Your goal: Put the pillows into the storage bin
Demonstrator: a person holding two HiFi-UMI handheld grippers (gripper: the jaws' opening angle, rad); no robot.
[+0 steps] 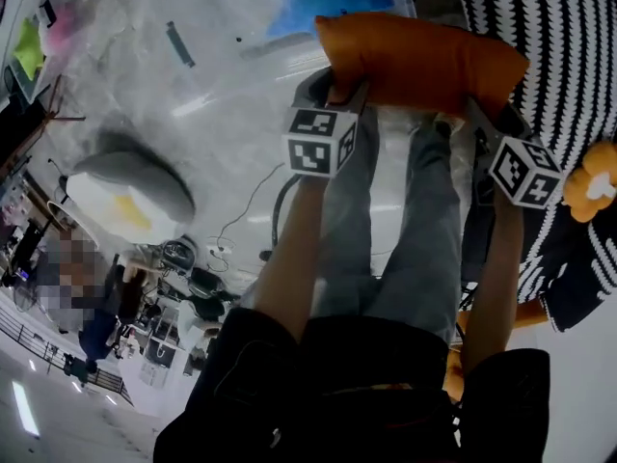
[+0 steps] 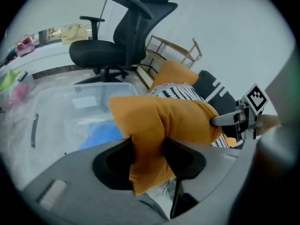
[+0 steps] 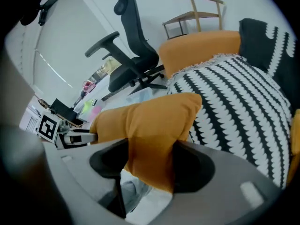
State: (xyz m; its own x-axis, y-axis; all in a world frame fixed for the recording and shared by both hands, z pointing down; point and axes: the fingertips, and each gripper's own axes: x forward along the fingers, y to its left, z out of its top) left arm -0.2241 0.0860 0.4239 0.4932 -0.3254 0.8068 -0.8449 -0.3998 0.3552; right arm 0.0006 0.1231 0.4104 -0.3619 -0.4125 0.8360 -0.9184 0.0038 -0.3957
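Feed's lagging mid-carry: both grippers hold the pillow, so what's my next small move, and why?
Likely carry the pillow over the bin before letting go: the left gripper and right gripper each clamp an end, and it looks short of the opening.

This looks like an office-style lab or recording room, not a home. A black swivel office chair (image 2: 117, 36) with a headrest and armrests stands against a bare white wall (image 2: 225, 22), with a light wooden chair (image 3: 192, 18) close by. The floor (image 1: 583, 374) is pale and smooth, and a loose cable (image 1: 253, 201) trails across it. Farther off, a person (image 1: 96, 307) stands near a clutter of dark equipment (image 1: 188, 268).
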